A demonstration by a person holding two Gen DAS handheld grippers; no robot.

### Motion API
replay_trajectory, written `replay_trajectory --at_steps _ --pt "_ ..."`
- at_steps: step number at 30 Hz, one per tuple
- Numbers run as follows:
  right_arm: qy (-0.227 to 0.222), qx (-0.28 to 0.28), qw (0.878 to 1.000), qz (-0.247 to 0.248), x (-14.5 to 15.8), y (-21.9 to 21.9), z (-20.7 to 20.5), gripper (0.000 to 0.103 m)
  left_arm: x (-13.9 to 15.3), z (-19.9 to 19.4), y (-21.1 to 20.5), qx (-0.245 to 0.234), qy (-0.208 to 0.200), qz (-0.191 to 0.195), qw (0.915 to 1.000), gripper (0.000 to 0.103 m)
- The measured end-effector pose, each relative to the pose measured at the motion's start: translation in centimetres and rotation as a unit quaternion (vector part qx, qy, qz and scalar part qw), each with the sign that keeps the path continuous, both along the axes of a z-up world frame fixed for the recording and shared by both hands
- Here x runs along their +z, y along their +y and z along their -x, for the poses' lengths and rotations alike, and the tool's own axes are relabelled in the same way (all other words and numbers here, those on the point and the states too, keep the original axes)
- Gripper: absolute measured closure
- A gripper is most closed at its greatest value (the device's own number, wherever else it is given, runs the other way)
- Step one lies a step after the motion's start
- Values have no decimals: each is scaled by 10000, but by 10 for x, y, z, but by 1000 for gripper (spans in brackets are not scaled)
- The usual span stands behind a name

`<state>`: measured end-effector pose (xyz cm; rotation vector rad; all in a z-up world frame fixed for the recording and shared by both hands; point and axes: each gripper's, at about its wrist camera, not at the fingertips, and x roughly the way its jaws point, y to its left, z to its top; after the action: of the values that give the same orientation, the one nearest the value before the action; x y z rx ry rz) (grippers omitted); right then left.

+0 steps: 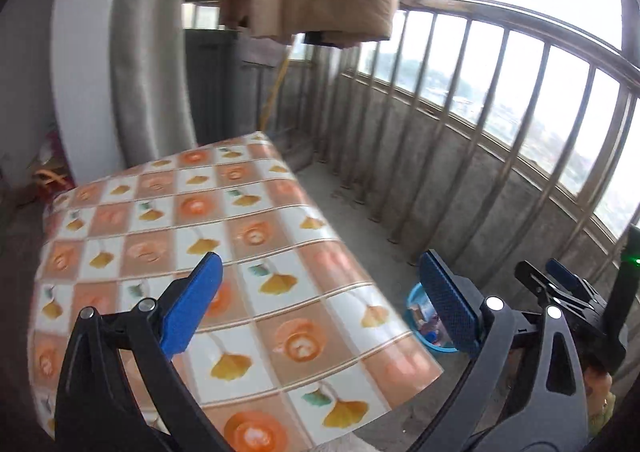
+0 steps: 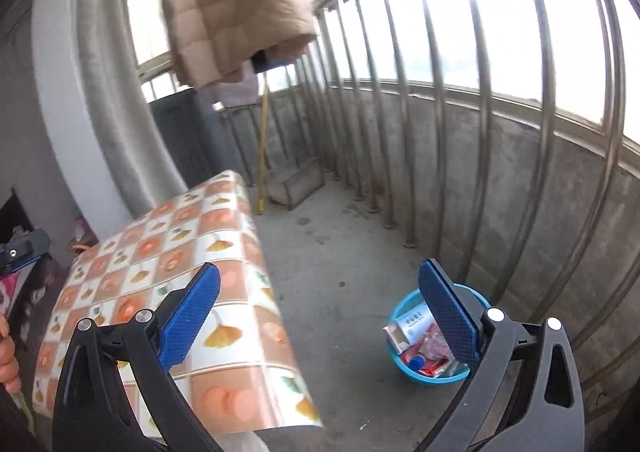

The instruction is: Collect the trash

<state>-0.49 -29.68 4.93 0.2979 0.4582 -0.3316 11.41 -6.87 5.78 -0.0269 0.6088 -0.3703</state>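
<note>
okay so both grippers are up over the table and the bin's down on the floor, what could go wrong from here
1. The blue bin sits on the floor close beside the table and is already heaped with a white box and red wrappers; more trash dropped in could spill out.
2. The right gripper and left gripper are open and near each other; reaching down together, they might collide.
3. The bin also stands near the railing, leaving little room to approach it.
</note>
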Motion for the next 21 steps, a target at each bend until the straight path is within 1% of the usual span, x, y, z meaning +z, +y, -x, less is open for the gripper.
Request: replay_trajectory --at_steps 2,4,6,8,10,11,14,16,18,19,21 --pt "121 195 9997 121 3 32 -2 6 -5 14 31 630 -2 -171 9979 9" --pt "321 496 9981 173 1 63 -9 6 -15 27 58 1228 59 -399 9916 9" --pt "699 725 9947 205 -5 90 -16 6 -26 38 81 1637 151 -539 9849 9" --pt "1032 883 9907 121 -16 115 -21 6 -38 49 100 1933 268 -622 9788 9" --pt "1282 971 9869 92 -26 138 -22 6 -51 58 113 2073 503 -634 9749 9" --pt "1368 1030 9851 129 -30 148 -21 6 -57 62 117 2097 666 -573 9738 9" --pt "1546 1125 9806 424 -43 168 -16 6 -79 73 124 2128 1108 -298 9703 9" --pt "1649 1080 9786 597 -46 174 -18 6 -92 76 120 2086 1354 -219 9683 9" --pt "1651 1032 9787 658 -46 175 -17 6 -97 77 114 1994 1479 -314 9682 9" --pt "1663 1028 9784 675 -45 175 -17 6 -98 77 111 1984 1496 -397 9678 9" --pt "1674 987 9782 735 -44 177 -15 6 -97 77 109 1973 1458 -434 9685 9"
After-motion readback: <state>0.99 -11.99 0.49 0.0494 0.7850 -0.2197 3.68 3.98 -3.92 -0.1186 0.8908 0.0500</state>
